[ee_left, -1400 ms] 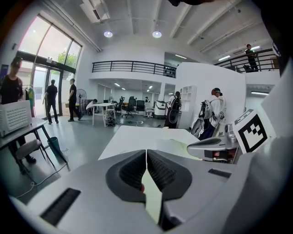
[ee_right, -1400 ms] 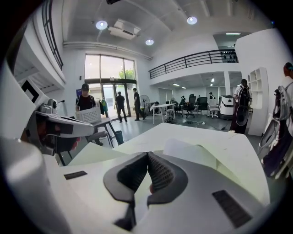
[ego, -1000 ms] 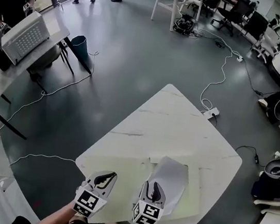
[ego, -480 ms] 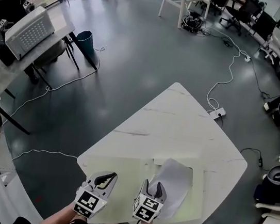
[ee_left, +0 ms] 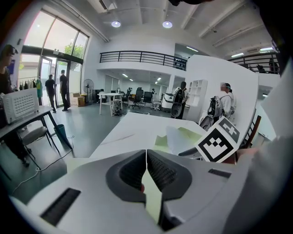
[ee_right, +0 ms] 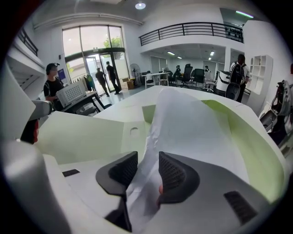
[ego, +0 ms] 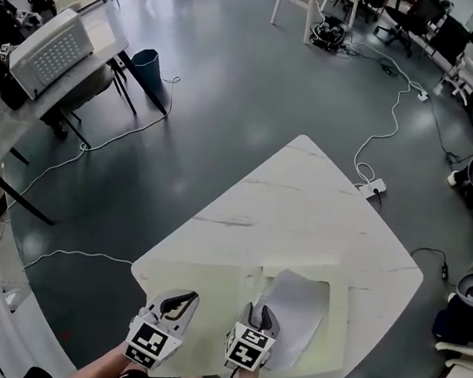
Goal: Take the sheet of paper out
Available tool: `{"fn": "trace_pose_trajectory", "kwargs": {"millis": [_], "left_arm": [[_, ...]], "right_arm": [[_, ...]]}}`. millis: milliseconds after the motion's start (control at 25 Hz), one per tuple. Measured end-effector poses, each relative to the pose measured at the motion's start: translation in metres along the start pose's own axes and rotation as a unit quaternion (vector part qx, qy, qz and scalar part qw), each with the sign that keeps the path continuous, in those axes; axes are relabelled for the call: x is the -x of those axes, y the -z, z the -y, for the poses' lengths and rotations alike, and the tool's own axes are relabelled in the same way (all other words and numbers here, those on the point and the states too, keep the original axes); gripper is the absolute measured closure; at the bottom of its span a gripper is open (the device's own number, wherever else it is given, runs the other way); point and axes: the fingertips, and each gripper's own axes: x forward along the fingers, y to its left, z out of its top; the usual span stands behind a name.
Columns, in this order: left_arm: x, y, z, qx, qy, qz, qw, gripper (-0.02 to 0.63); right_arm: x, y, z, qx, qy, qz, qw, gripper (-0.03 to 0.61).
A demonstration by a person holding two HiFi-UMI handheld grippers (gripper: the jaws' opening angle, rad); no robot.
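Note:
A pale green folder [ego: 205,283] lies open on the white table [ego: 304,207]. A white sheet of paper [ego: 296,310] rests across its right half. My left gripper [ego: 178,300] is shut on the folder's near edge; a green strip of the folder [ee_left: 153,201] runs between its jaws [ee_left: 146,157]. My right gripper [ego: 265,317] is at the sheet's near end. In the right gripper view the sheet [ee_right: 192,128] arches up from between the jaws [ee_right: 148,167]. Those jaws are closing, and the paper is creased between the pads.
The table's far corner points away from me, with grey floor around it. A cable and power strip [ego: 369,188] lie on the floor beyond the right edge. A second table with a white box [ego: 48,50] stands far left, with people near it. Chairs line the right side.
My right gripper has come down with the sheet, which now lies lower and flatter over the folder. The left gripper has stayed where it was.

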Motion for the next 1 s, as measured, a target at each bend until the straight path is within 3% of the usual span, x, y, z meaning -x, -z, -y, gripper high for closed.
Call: {"fn": "trace_pose_trajectory", "kwargs": {"millis": [120, 200, 680, 1000], "left_arm": [[0.0, 0.001, -0.001, -0.001, -0.001, -0.002, 1.0, 0.586], [0.0, 0.002, -0.001, -0.001, -0.001, -0.003, 1.0, 0.586], [0.007, 0.001, 0.0, -0.004, -0.005, 0.002, 1.0, 0.586], [0.039, -0.013, 0.001, -0.01, -0.008, 0.02, 0.9997, 0.586]], "right_arm": [[0.0, 0.003, 0.0, 0.005, 0.007, -0.005, 1.0, 0.464], [-0.001, 0.005, 0.002, 0.005, 0.016, -0.005, 1.0, 0.546], [0.01, 0.001, 0.001, -0.005, 0.009, 0.012, 1.0, 0.56], [0.046, -0.014, -0.013, -0.008, 0.002, 0.043, 0.999, 0.561]]}}
